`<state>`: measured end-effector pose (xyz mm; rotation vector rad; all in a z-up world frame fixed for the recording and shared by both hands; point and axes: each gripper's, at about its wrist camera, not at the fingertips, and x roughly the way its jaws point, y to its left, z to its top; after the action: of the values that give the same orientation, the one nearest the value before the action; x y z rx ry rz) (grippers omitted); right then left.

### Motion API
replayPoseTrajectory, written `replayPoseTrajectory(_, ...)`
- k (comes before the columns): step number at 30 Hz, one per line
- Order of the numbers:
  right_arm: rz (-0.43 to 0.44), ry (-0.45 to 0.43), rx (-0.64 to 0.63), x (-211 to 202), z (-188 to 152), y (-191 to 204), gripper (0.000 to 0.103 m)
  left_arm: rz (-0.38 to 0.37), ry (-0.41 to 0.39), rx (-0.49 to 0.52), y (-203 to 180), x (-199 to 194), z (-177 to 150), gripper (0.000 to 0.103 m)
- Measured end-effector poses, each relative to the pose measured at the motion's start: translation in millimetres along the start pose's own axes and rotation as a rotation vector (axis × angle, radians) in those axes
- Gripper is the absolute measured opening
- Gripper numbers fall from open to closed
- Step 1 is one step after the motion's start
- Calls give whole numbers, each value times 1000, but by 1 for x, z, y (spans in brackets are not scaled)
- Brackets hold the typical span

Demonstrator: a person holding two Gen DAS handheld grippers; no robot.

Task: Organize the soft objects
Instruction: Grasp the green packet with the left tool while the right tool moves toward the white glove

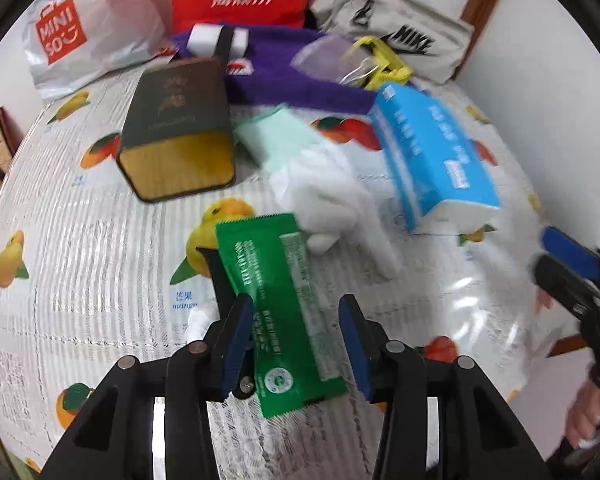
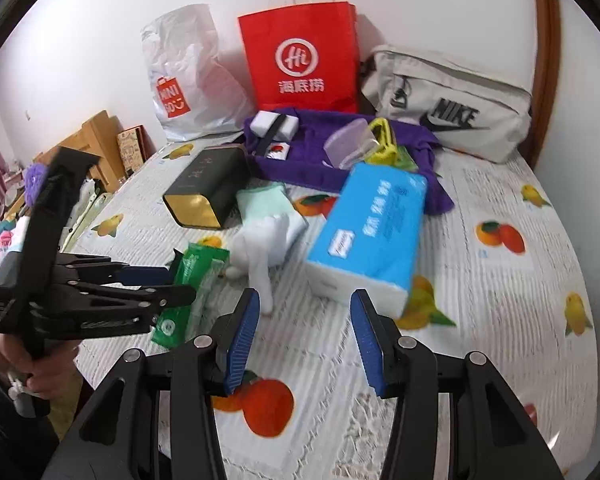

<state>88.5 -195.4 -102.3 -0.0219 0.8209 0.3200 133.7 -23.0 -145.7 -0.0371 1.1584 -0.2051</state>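
Beside the white glove point(image 1: 323, 196), the green packet point(image 1: 278, 304) lies flat between the left gripper's point(image 1: 296, 344) parted, unpressing jaws. Lower squarely, then pinch its middle. The right gripper point(image 2: 305, 340) hangs open and empty nearby.

Colours and prints on the cluttered table

Glossy tablecloth point(image 2: 499, 208) white-grey striped with orange and yellow fruit prints; flat foil sachet point(image 1: 284, 304) green, white print; soft tissue pack point(image 2: 371, 224) sky-blue, white ends; paper carrier bag point(image 2: 300, 56) red, white logo; crumpled towel point(image 2: 300, 168) purple; rectangular tin point(image 1: 176, 120) dark green, gold end.
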Motion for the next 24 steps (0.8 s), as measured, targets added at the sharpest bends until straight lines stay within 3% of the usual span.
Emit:
replayPoseTrajectory(2,-5,9,20,-1,-6,-7,47,3,1,-10,2,4,-2,45)
replayPoseTrajectory(4,-12,13,39,-2,-12,-13,47,-23,-8,2,0,6,-4,62)
replayPoseTrajectory(9,-8,17,88,0,-18,-24,47,11,-13,14,-10,15,-1,65)
replayPoseTrajectory(11,-2,18,92,1,-20,-24,47,18,-11,17,-10,19,-1,56)
replayPoseTrajectory(12,-2,22,93,2,-20,-24,47,31,-3,15,-10,21,-1,43)
replayPoseTrajectory(13,-3,26,92,3,-21,-24,47,42,-8,18,-9,21,-1,41)
replayPoseTrajectory(16,1,29,89,4,-21,-23,47,20,-28,26,-6,14,-2,36)
replayPoseTrajectory(24,9,35,92,7,-22,-21,47,-40,-20,-7,4,14,-2,36)
